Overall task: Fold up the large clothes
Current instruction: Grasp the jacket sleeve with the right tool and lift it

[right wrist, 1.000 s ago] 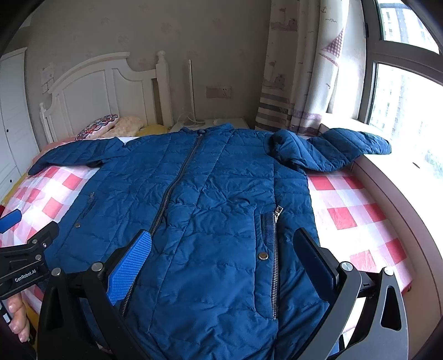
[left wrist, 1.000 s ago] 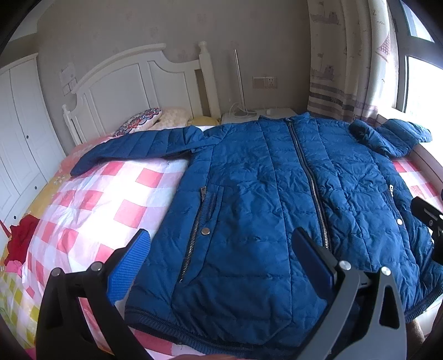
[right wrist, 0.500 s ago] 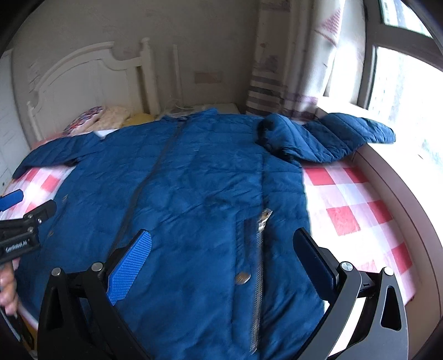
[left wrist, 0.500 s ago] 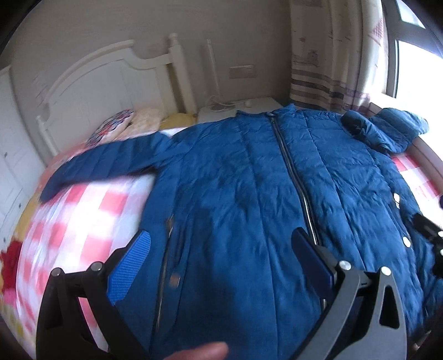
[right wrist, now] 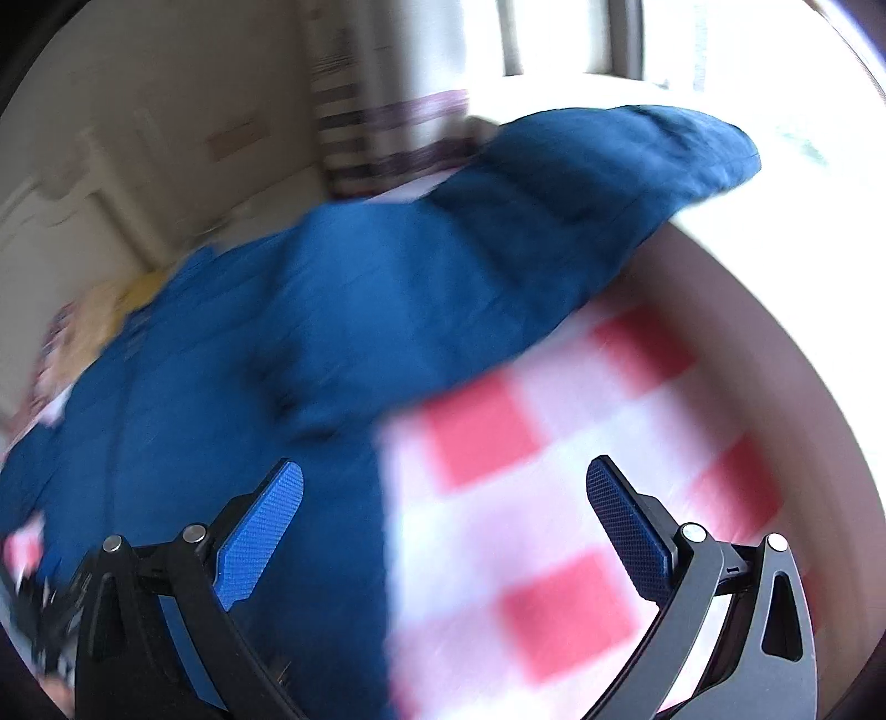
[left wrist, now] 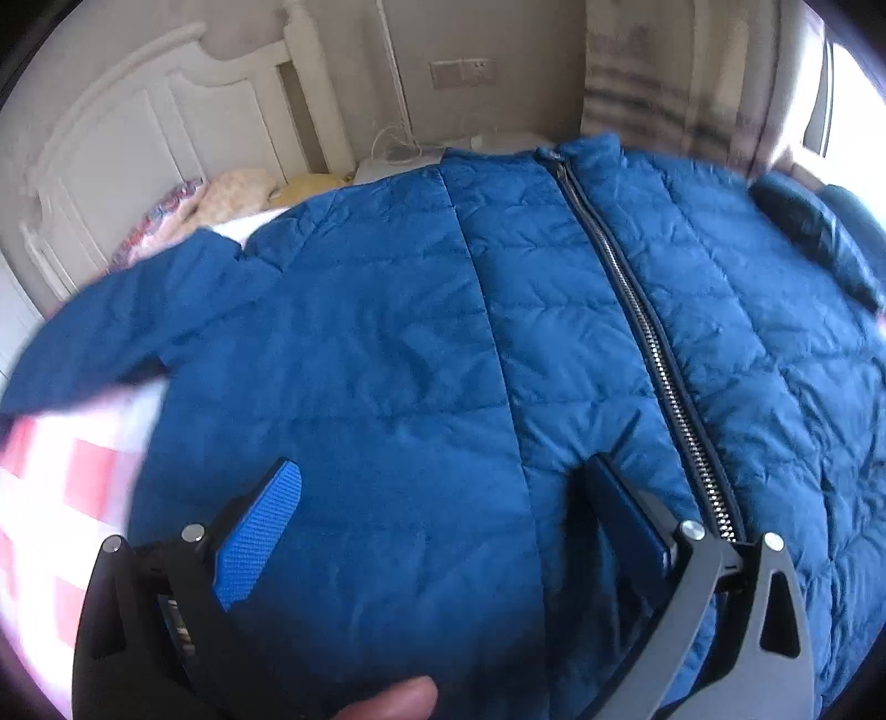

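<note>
A large blue quilted jacket (left wrist: 443, 343) lies front-up on the bed, zipped, with its silver zipper (left wrist: 653, 354) running down the middle. Its left sleeve (left wrist: 111, 321) stretches out to the left. My left gripper (left wrist: 443, 498) is open, low over the jacket's left front panel. In the blurred right wrist view the jacket's right side (right wrist: 277, 387) and right sleeve (right wrist: 581, 194) show. My right gripper (right wrist: 443, 498) is open, over the jacket's right edge and the checked sheet.
The bed has a pink and white checked sheet (right wrist: 554, 526) and a white headboard (left wrist: 138, 122). Pillows (left wrist: 221, 194) lie at the head. A striped curtain (left wrist: 637, 72) and a bright window (right wrist: 664, 39) are on the right. A brown ledge (right wrist: 747, 332) runs along the bed's right side.
Both grippers have moved forward and down over the bed. The left one now sits close over the jacket's left front. The right one has swung right, toward the jacket's right edge and sleeve.
</note>
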`<action>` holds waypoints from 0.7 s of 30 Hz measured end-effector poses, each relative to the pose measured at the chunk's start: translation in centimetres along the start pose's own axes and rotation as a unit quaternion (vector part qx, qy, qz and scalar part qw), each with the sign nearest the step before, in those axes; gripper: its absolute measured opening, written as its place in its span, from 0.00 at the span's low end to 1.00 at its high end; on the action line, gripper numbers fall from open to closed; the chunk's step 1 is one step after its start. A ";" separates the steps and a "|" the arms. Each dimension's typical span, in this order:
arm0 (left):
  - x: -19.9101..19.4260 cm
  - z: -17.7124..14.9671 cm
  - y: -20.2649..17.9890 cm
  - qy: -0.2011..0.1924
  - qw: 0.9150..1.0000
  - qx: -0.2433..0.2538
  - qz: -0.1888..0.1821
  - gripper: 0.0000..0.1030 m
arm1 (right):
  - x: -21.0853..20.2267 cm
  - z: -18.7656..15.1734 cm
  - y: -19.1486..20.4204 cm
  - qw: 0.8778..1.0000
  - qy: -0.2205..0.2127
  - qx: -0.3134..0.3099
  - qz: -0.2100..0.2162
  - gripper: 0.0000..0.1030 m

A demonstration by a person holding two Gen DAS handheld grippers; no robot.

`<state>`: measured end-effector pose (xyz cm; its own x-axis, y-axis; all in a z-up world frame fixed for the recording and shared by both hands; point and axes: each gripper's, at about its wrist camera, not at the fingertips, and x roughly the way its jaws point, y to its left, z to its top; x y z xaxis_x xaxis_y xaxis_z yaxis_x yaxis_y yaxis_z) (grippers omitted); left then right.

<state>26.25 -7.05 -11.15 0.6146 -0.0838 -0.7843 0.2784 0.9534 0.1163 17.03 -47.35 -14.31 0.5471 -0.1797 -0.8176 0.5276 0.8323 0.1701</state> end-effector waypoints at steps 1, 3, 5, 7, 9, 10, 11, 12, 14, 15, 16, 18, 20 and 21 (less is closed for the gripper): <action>0.2 0.0 0.4 0.002 1.000 -0.010 -0.012 0.98 | 0.7 0.8 -0.4 1.000 -0.001 0.005 -0.006 0.95; 0.5 -0.2 0.9 0.006 0.999 -0.024 -0.031 0.98 | 2.8 2.9 -1.4 1.000 -0.007 0.021 -0.021 0.96; 0.9 0.0 1.1 0.008 0.999 -0.029 -0.037 0.98 | 4.7 4.4 -2.3 0.999 -0.013 0.041 -0.018 0.95; 1.0 0.0 1.1 0.009 0.999 -0.031 -0.039 0.98 | 5.9 5.5 -2.7 0.998 -0.024 0.054 -0.024 0.95; 1.0 0.0 1.0 0.010 0.998 -0.034 -0.043 0.98 | 6.7 6.4 -3.1 0.997 -0.035 0.064 -0.024 0.82; 1.0 -0.1 1.1 0.011 0.998 -0.034 -0.044 0.98 | 6.9 6.7 -3.2 0.997 -0.041 0.068 -0.021 0.69; 0.9 -0.1 1.1 0.011 0.998 -0.034 -0.043 0.98 | 6.9 6.8 -2.9 0.996 -0.047 0.069 -0.023 0.64; 1.0 -0.1 1.1 0.011 0.998 -0.034 -0.043 0.98 | 6.6 6.8 -2.3 0.996 -0.057 0.065 -0.018 0.48; 0.9 -0.1 1.1 0.012 0.998 -0.034 -0.042 0.98 | 4.7 6.2 0.1 0.995 -0.096 0.025 -0.008 0.32; 1.0 -0.1 1.1 0.012 0.998 -0.034 -0.042 0.98 | 3.9 5.9 1.5 0.994 -0.112 -0.002 -0.005 0.28; 1.0 -0.1 1.1 0.013 0.998 -0.034 -0.042 0.98 | 2.4 5.2 3.7 0.990 -0.134 -0.042 0.001 0.27; 1.0 -0.1 1.0 0.013 0.998 -0.035 -0.042 0.98 | 0.3 3.8 6.7 0.982 -0.161 -0.094 0.014 0.27; 1.0 -0.1 1.0 0.013 0.998 -0.035 -0.042 0.98 | -1.7 2.0 10.1 0.972 -0.181 -0.148 0.031 0.27; 1.0 -0.1 1.0 0.013 0.998 -0.035 -0.042 0.98 | -2.5 0.9 12.0 0.965 -0.186 -0.178 0.038 0.27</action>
<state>27.07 -6.14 -11.87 0.5719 -0.1573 -0.8051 0.2753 0.9613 0.0077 22.57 -37.43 -9.72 0.8063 -0.2311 -0.5444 0.2555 0.9663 -0.0318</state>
